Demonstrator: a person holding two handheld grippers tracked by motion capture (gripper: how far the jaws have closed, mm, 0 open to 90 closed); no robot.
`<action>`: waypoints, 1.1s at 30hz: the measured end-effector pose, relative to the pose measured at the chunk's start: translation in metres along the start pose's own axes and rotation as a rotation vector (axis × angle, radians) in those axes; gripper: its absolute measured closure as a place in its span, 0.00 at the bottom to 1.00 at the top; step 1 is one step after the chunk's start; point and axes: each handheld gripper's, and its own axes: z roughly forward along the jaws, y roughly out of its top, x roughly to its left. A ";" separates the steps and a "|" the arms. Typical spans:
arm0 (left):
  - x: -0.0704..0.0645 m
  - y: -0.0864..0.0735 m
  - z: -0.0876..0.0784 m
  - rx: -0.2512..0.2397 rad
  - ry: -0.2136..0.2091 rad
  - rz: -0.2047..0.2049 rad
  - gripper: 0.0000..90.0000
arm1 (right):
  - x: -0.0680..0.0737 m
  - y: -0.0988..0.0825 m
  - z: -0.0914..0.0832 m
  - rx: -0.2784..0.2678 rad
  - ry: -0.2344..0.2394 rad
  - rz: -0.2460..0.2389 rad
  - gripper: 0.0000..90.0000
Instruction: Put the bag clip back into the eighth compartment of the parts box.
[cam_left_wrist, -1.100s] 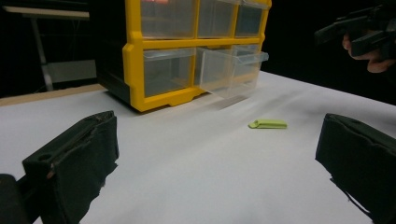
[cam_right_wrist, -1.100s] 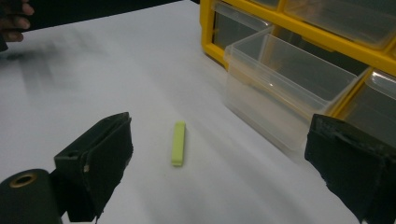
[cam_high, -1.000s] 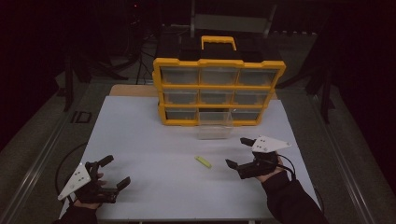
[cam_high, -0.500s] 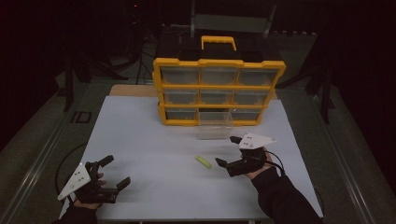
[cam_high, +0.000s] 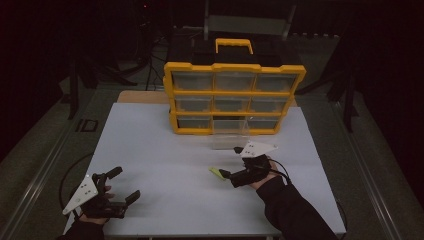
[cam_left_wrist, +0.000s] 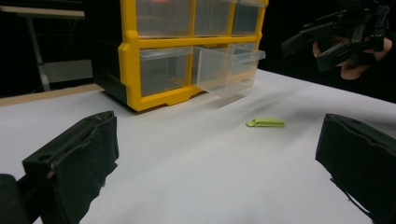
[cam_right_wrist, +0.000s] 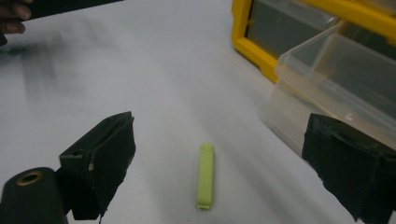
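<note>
Yellow-green plastic clip (cam_right_wrist: 205, 175) lies flat on the white table (cam_high: 165, 160), near the middle of the near half, in front of the open clear drawer (cam_right_wrist: 336, 88). That drawer is pulled forward from the bottom row of the yellow organiser (cam_high: 234, 97), which stands upright at the far side of the table with 9 clear compartments in 3 rows.

Right gripper (cam_high: 234, 162): jaws spread wide, nothing between them. In the right gripper view the clip sits on the table between the 2 black jaws, apart from both. From the high view, the lower jaw tip is just beside the clip; contact cannot be told.

Left gripper (cam_high: 122, 185): jaws wide apart and empty, resting low at the near left corner of the table, well apart from the clip. In the left gripper view the clip (cam_left_wrist: 266, 122) lies farther off toward the right jaw, with the open drawer (cam_left_wrist: 229, 67) beyond it.
</note>
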 end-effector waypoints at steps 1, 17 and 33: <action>0.000 0.000 0.000 0.000 -0.001 -0.001 0.00 | 0.000 -0.001 0.002 0.004 0.003 0.001 0.11; 0.000 0.000 0.000 -0.002 -0.004 -0.003 0.00 | -0.001 -0.018 0.036 0.080 0.040 0.044 0.23; 0.000 0.000 0.000 -0.003 -0.010 -0.009 0.00 | -0.001 -0.023 0.057 0.181 0.060 0.047 0.40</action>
